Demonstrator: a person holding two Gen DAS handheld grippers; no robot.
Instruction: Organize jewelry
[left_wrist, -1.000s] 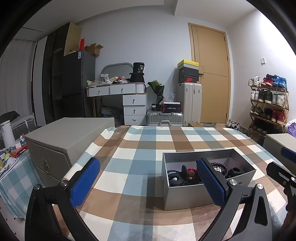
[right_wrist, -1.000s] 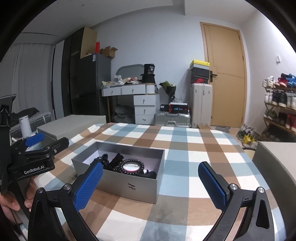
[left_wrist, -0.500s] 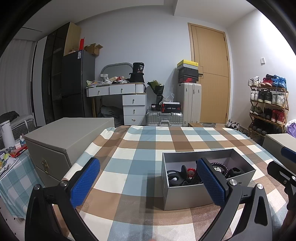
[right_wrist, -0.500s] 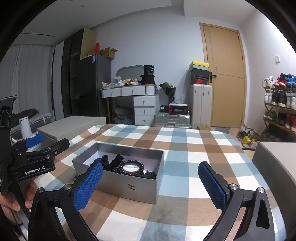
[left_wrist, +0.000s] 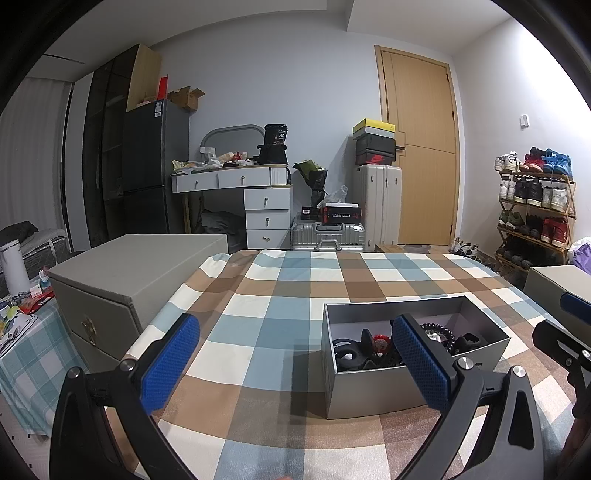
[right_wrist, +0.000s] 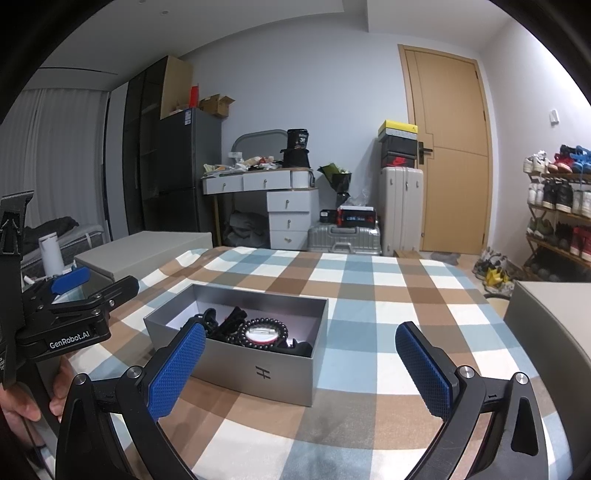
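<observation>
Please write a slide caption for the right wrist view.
Open right tongs hover before a grey box of bead bracelets on a checked cloth.

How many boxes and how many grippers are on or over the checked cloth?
Big closed grey boxes: 2 (left one, right one)
Open silver box holding jewelry: 1
Grippers: 2 (left gripper, right gripper)
Total: 5

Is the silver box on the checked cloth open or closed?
Open: the silver box has no lid, and a bead bracelet shows inside.

Matt grey box (right_wrist: 258, 365) on woven checked cloth (right_wrist: 369, 295); glossy black beads (right_wrist: 264, 334), textured blue pads (right_wrist: 176, 373).
</observation>
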